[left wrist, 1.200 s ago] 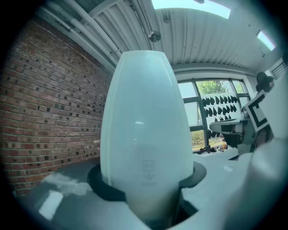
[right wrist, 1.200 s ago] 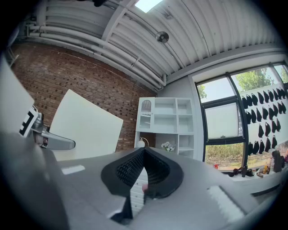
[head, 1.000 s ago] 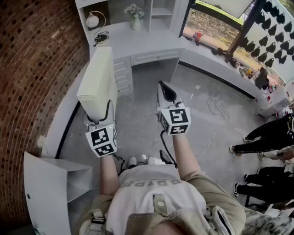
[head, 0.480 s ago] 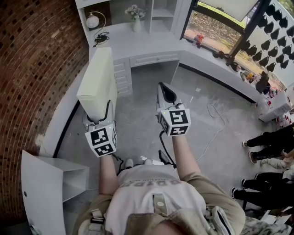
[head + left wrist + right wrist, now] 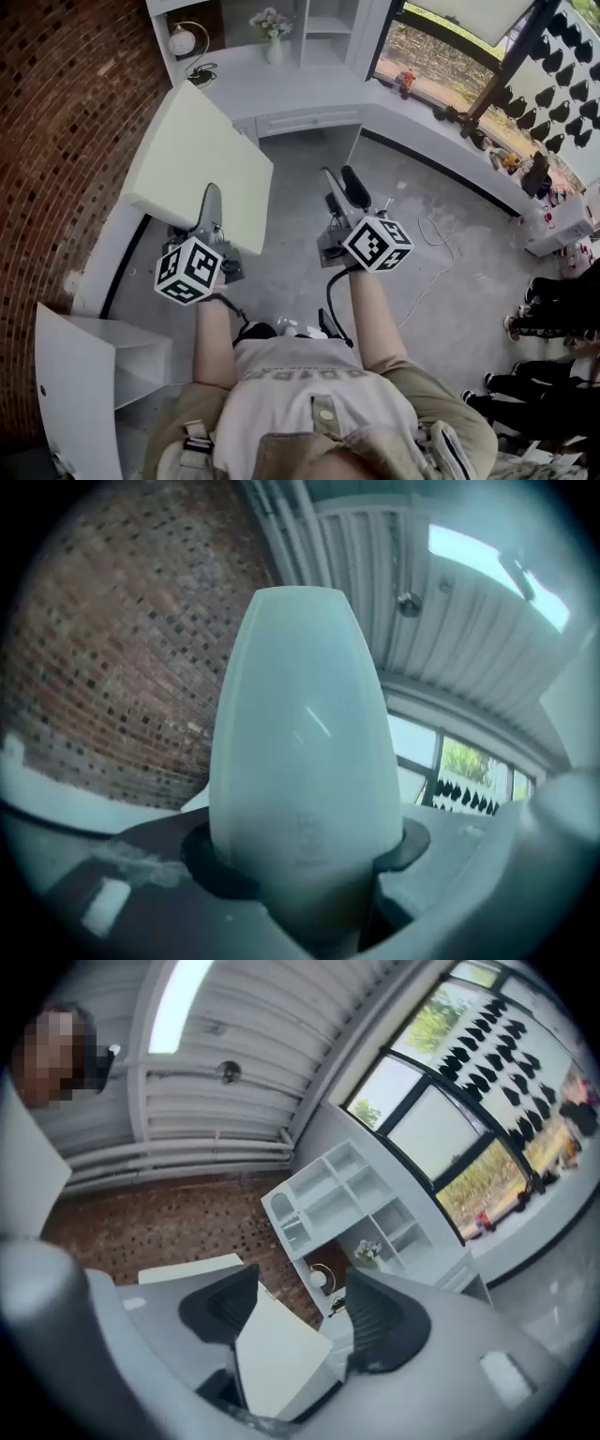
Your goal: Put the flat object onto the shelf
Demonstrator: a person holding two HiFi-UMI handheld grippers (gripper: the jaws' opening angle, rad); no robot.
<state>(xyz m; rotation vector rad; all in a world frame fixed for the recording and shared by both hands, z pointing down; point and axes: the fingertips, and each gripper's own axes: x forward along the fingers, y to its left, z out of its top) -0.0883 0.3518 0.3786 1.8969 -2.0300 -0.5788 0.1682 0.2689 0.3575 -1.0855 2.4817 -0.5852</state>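
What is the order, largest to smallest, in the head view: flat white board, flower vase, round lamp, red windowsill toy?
1. flat white board, much nearer the camera.
2. round lamp and flower vase, about alike; not ranked.
3. red windowsill toy.

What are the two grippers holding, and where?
The left gripper grips the board by its near edge. The right gripper holds nothing; its jaws have just been opening, with nothing between them.

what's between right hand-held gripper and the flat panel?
Bare grey floor, in the head view, between flat white panel and right hand-held gripper; its jaws have just been opening, empty.
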